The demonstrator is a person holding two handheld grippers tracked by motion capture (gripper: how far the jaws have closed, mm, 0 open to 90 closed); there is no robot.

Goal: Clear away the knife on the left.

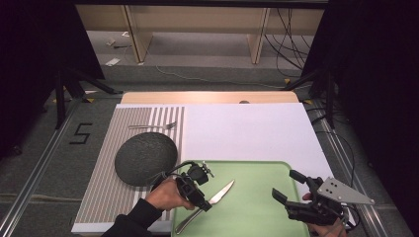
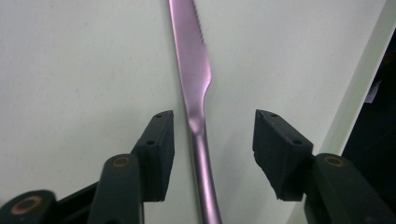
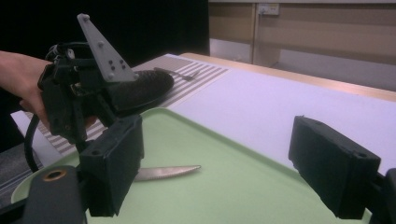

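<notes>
One slim silver knife [image 2: 195,88], serrated, lies on the green tray [image 1: 257,170] between wide left-gripper [image 2: 210,140] jaws.

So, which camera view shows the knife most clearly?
The left gripper view: the knife runs up between the open jaws, serrated edge visible. The high view shows it whole but small on the green tray. The right gripper view shows just its blade tip.

Between the left gripper's [image 2: 210,154] matt black plastic jaws lay a table knife [image 2: 194,98] of smooth, polished metal with a serrated edge. Under it, the green tray [image 1: 257,170] looked like smooth plastic with a dull sheen. Beyond that gripper, the dark round plate [image 1: 146,158] had a rough, grainy matt surface, and the striped placemat [image 1: 111,192] looked woven. The right gripper [image 1: 289,187] carried a matt grey plate.
</notes>
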